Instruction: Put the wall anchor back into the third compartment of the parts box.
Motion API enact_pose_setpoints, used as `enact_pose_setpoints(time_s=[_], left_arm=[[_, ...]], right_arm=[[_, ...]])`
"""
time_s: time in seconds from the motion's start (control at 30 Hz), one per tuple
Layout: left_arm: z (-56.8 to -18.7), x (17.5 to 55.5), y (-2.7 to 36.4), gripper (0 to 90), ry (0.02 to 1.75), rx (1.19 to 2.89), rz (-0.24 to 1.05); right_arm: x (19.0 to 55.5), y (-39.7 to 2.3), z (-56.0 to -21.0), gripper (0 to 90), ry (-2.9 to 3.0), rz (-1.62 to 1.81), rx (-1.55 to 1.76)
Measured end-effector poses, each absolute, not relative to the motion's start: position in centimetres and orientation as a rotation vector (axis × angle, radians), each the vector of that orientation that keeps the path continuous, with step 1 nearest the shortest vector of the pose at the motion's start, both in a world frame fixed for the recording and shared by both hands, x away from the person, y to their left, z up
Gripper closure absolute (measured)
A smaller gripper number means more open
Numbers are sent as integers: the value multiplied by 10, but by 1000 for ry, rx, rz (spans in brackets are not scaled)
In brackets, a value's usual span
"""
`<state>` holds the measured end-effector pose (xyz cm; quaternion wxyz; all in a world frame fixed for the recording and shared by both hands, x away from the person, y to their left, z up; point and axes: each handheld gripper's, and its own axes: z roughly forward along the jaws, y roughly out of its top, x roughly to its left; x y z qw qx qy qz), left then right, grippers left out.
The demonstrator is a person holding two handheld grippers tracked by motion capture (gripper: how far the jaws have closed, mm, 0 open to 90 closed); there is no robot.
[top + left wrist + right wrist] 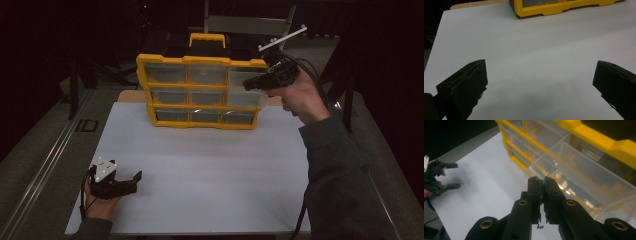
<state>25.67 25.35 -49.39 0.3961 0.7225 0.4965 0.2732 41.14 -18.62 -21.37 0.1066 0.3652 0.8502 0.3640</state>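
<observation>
A yellow organiser (200, 61) with clear drawers stands upright at the back of the white table (200, 170). Its top right drawer (584, 167) is pulled out. My right gripper (541, 183) hovers just above this drawer's front edge, shut on a small green piece (540, 185) pinched between its jaw tips. From the high view, the right gripper (248, 85) sits at the organiser's upper right corner. My left gripper (136, 181) rests low at the table's front left, far from the organiser, open with nothing between its fingers (471, 82).
The organiser's yellow base (554, 10) lies ahead of the left gripper across bare white table. A black carrying handle area with yellow grip (206, 39) tops the organiser. Dark floor and a metal rail (45, 165) run along the table's left side.
</observation>
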Motion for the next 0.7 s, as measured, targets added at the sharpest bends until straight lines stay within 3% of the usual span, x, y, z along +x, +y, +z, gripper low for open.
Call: enact_pose_setpoints(time_s=[0.7], left_arm=[[-494,257,254,1,1261,1829,691]], right_arm=[[428,-186,-212,838,2421,983,1116]])
